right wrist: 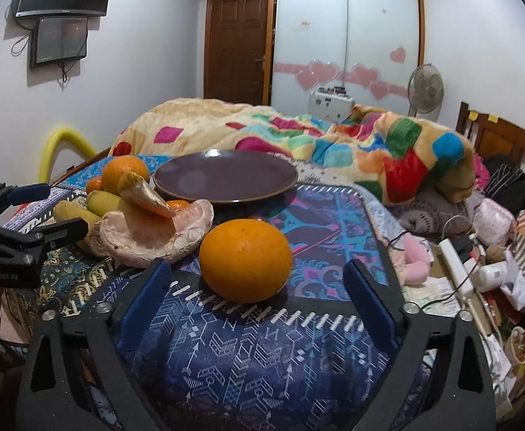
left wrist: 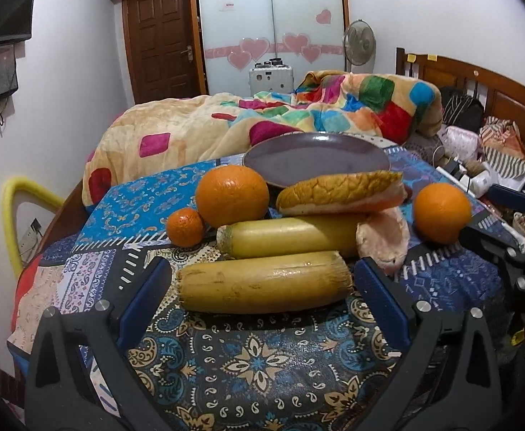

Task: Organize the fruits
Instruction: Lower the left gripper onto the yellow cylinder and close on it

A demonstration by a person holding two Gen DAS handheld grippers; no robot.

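An empty dark purple plate (left wrist: 316, 160) (right wrist: 226, 179) sits at the back of the patterned cloth. In the left wrist view, two yellow cut stalks lie near me, the nearer one (left wrist: 262, 283) just ahead of my open left gripper (left wrist: 262, 276), the other (left wrist: 291, 235) behind it. A large orange (left wrist: 231, 195), a small mandarin (left wrist: 185, 226) and pomelo peel pieces (left wrist: 341, 190) lie behind. My open right gripper (right wrist: 257, 273) frames a lone orange (right wrist: 246, 260) (left wrist: 441, 212), not touching it.
A colourful blanket (left wrist: 298, 115) covers the bed behind the table. Clutter, a power strip (right wrist: 456, 269) and cables lie to the right. The left gripper shows at the left edge of the right wrist view (right wrist: 29, 222).
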